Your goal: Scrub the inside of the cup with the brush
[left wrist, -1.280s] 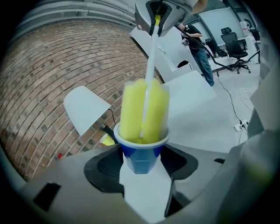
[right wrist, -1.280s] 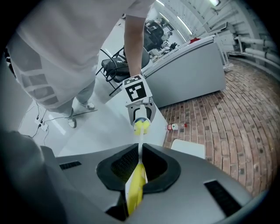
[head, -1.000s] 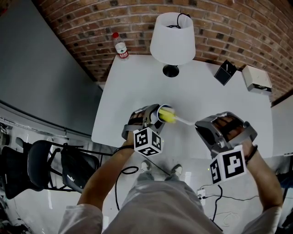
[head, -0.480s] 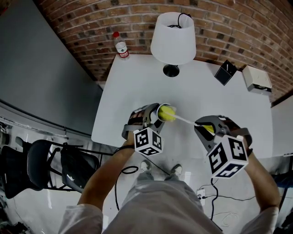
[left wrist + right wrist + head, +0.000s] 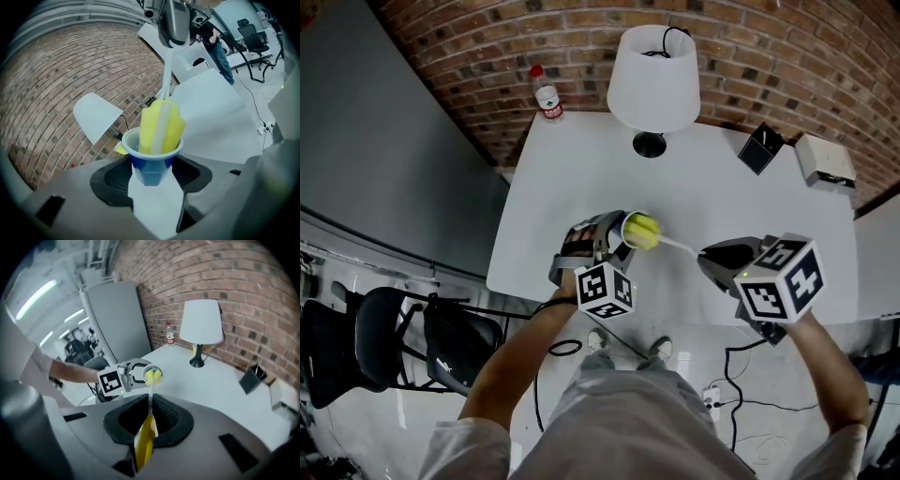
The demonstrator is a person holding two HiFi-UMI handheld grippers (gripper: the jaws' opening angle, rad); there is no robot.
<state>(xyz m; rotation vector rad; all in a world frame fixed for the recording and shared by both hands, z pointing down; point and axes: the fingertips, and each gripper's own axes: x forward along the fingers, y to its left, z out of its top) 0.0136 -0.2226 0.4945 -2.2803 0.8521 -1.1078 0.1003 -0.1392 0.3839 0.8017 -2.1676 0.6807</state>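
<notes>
Blue white-rimmed cup is clamped in the left gripper, tilted, over the near part of the white table. Right gripper pinches the yellow handle of the white-stemmed yellow sponge brush. The sponge looks only partly inside. We seat it deeper, twist about the stem and hold the cup rigid. We keep side load light, since the stem looks flexible.
</notes>
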